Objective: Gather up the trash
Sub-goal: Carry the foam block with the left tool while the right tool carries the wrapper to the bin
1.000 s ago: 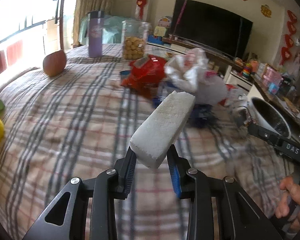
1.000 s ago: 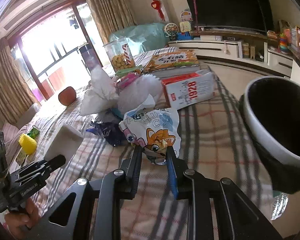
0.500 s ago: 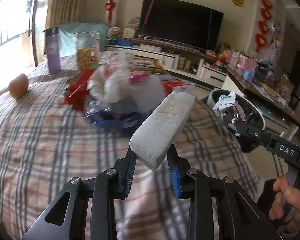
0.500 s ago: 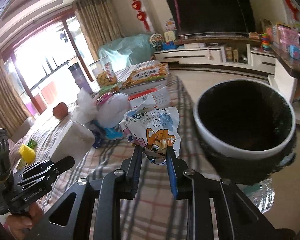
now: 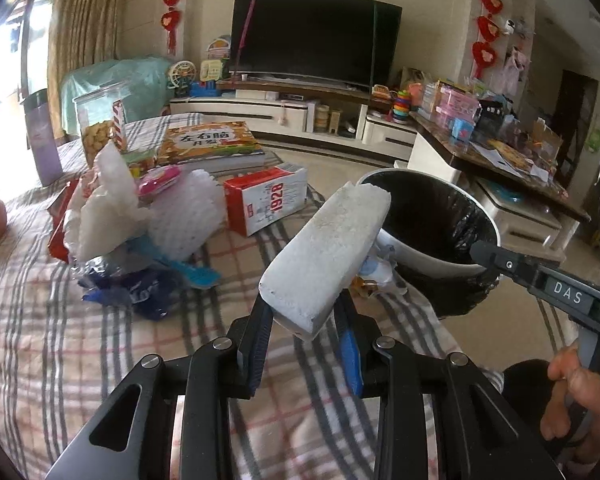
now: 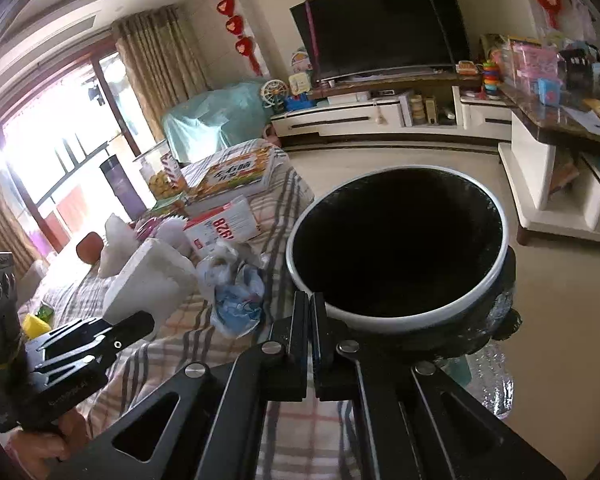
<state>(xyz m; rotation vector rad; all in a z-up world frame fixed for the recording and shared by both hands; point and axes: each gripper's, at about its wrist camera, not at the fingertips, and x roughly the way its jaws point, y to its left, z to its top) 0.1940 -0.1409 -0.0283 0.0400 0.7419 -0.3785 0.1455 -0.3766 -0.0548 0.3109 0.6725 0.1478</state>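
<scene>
the left gripper (image 5: 304, 320) is clamped on the lower end of a white foam block (image 5: 328, 260), which juts up and forward, its top end reaching toward the rim of the bin. the right gripper (image 6: 311, 312) has its jaws pressed together with nothing between them, right at the near rim of the white trash bin (image 6: 380, 316), whose black liner (image 5: 432, 216) shows inside. a crumpled snack wrapper (image 6: 236, 292) lies on the plaid tablecloth (image 5: 60, 340) just beside the bin, between it and the foam block. further out on the cloth sits a heap of trash: white foam netting (image 5: 184, 216), crumpled white plastic (image 5: 100, 204), a blue wrapper (image 5: 140, 288). a red-and-white 1928 carton (image 5: 266, 200) lies behind, then a picture book (image 5: 212, 144) and a cookie jar (image 5: 98, 124).
</scene>
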